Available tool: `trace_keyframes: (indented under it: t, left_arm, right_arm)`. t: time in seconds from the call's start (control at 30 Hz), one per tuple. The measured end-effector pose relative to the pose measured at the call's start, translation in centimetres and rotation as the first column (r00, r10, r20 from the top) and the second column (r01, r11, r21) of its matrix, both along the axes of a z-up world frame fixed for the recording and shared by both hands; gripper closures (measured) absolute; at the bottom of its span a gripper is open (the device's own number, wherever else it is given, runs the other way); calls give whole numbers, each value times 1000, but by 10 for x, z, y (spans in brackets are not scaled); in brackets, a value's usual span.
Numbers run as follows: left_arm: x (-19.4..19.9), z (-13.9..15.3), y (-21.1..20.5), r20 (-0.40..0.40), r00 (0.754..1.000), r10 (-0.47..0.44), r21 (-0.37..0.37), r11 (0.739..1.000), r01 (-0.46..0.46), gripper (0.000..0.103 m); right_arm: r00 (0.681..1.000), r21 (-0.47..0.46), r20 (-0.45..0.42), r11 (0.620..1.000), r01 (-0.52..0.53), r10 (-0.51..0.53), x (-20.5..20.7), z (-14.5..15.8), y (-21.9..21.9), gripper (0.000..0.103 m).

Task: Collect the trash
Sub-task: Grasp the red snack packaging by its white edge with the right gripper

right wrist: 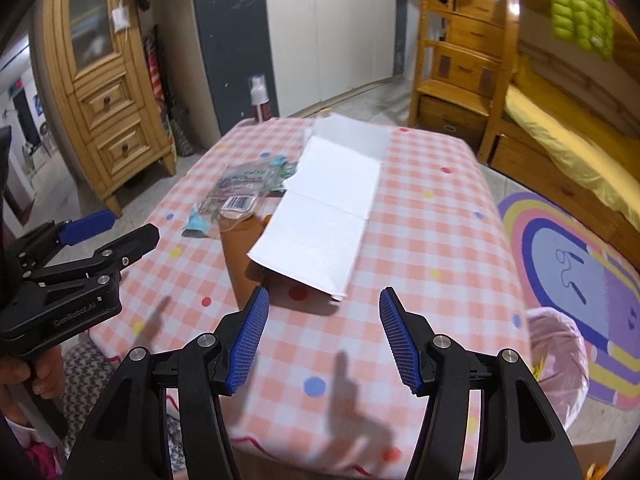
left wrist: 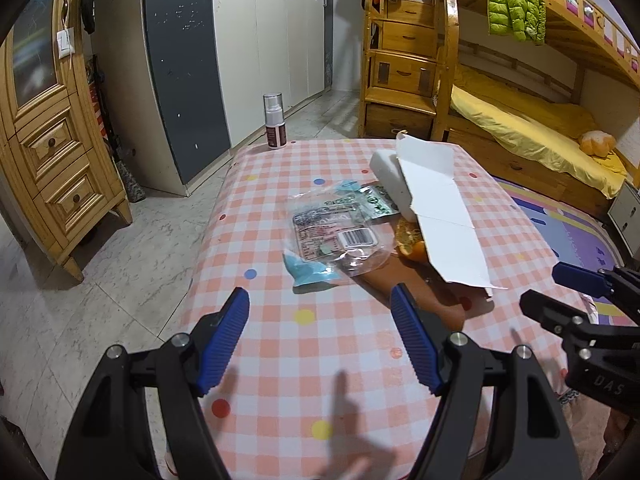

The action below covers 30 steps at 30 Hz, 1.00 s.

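Both grippers, left gripper [left wrist: 320, 340] and right gripper [right wrist: 324, 338], hover with jaws apart and empty over the checked table [left wrist: 340, 360]; ahead, clear wrapper [left wrist: 336, 228] beside white carton [left wrist: 440, 216]: approach low, pinch wrapper's edge.

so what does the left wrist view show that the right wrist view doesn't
Only the left wrist view shows the orange peel tucked under the white cardboard box and a round orange item on the lower bunk. Only the right wrist view shows the pink-lined trash bin beside the table and a hand on the left gripper. Both show the box, the plastic wrappers, the spray bottle and the checked tablecloth.
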<state>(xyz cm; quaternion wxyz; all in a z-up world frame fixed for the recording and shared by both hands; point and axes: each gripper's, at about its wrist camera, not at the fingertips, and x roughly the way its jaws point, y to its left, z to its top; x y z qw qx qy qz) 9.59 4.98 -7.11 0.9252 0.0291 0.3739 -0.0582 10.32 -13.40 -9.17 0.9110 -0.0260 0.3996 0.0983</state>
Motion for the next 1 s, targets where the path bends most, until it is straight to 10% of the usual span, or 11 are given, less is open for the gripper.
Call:
trace_keyframes:
  t: [0.27, 0.57, 1.0]
  left_arm:
    - [17, -11, 18, -25, 999, 39, -18, 999, -40, 32]
    - [22, -18, 22, -40, 998, 39, -20, 999, -39, 32]
    - [11, -11, 14, -25, 999, 31, -5, 1000, -31, 32]
  right_arm:
    - [1000, -13, 10, 1000, -14, 14, 31, -18, 25, 24]
    - [1000, -29, 6, 1000, -9, 9, 55, -37, 35, 25]
    - [1000, 29, 15, 1000, -4, 3, 29, -21, 9, 85]
